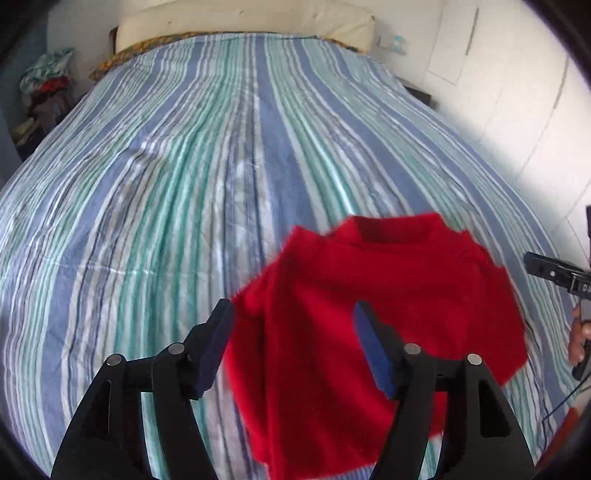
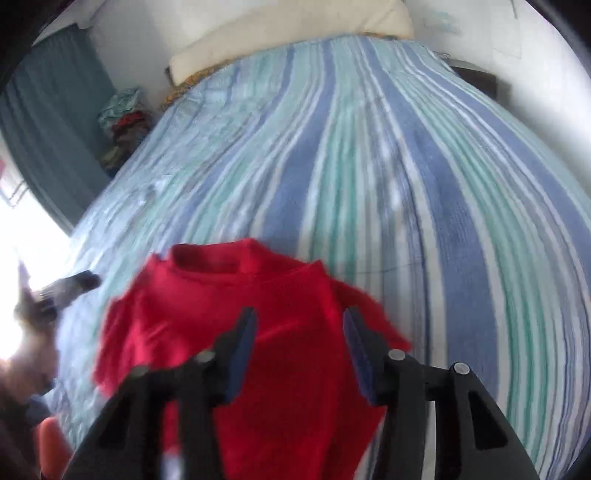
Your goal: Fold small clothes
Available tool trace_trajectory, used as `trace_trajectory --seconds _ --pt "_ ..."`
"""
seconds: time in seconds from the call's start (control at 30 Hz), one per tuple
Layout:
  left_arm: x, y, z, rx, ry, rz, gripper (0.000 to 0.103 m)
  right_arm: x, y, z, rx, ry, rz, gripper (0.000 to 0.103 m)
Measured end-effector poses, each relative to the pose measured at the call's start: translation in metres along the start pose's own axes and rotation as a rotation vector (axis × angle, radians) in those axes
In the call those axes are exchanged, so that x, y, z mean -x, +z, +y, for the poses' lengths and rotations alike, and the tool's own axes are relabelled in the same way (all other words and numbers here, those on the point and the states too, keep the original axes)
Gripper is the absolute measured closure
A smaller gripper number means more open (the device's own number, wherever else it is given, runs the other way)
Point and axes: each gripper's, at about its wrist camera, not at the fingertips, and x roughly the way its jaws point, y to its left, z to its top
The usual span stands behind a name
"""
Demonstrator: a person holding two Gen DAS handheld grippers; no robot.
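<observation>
Lying on the striped bedspread (image 1: 184, 184) near its front edge, the red shirt (image 1: 369, 295) is spread with its collar pointing toward the pillow (image 1: 243, 22) at the far end of the bed. It looks like a small, soft knit: light, limp, a little fuzzy, likely to drape and bunch rather than hold any crease by itself, and not fragile. It should not slip much on the cotton cover, though a quick pull could drag the whole piece along.

The left gripper (image 1: 291, 332) hangs above the shirt's left side with its jaws spread and nothing pinched; the cloth shows between and below the blue pads, which do not press on it. The right gripper (image 2: 299, 343) is over the shirt's middle, likewise released, its pads apart with red cloth visible behind them. Both views are blurred, so whether a pad brushes the fabric I cannot tell.

Good places to take hold would be the hem corners nearest the front edge, or a sleeve end, pinching a single layer at the seam where the knit is thickest.

No basket or box is clearly visible; beside the bed, off the pillow's left end, sits a loose heap of other clothes (image 2: 122, 122), its support hidden.
</observation>
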Motion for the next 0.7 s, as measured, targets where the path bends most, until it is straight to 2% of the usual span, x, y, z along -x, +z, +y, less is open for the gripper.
trace_trajectory --seconds 0.1,0.17,0.23,0.27,0.3,0.33,0.4,0.47,0.6,0.67,0.7 --pt "0.000 -0.049 -0.029 -0.037 -0.064 0.031 0.025 0.004 -0.031 0.028 0.069 0.141 0.039 0.054" --pt "-0.020 -0.081 -0.037 -0.034 -0.039 0.116 0.025 -0.007 -0.061 0.037 0.099 0.179 0.098 0.055" --pt "-0.034 -0.104 -0.028 0.001 0.002 0.182 0.032 -0.028 -0.090 0.031 0.113 0.099 0.179 0.055" --pt "-0.031 -0.108 -0.021 0.020 -0.007 0.174 0.038 -0.035 -0.102 0.023 0.115 0.030 0.211 0.059" --pt "-0.022 -0.111 -0.015 0.042 -0.019 0.159 0.038 -0.037 -0.112 0.012 0.100 0.000 0.221 0.063" --pt "-0.011 -0.112 -0.010 0.062 -0.022 0.150 0.038 -0.030 -0.119 -0.002 0.064 -0.002 0.204 0.073" --pt "0.009 -0.115 -0.003 0.078 0.022 0.140 0.026 -0.009 -0.126 -0.021 -0.007 -0.015 0.172 0.075" --pt "0.031 -0.121 0.001 0.087 0.037 0.104 0.023 0.010 -0.130 -0.028 -0.025 -0.099 0.161 0.069" --pt "0.057 -0.141 0.000 0.129 0.059 0.080 0.017 0.042 -0.139 -0.029 -0.061 -0.056 0.093 0.064" --pt "0.060 -0.152 -0.002 0.143 0.054 0.082 0.014 0.049 -0.146 -0.026 -0.091 -0.030 0.062 0.049" --pt "0.059 -0.159 -0.004 0.148 0.057 0.089 0.012 0.051 -0.150 -0.026 -0.107 -0.019 0.049 0.047"
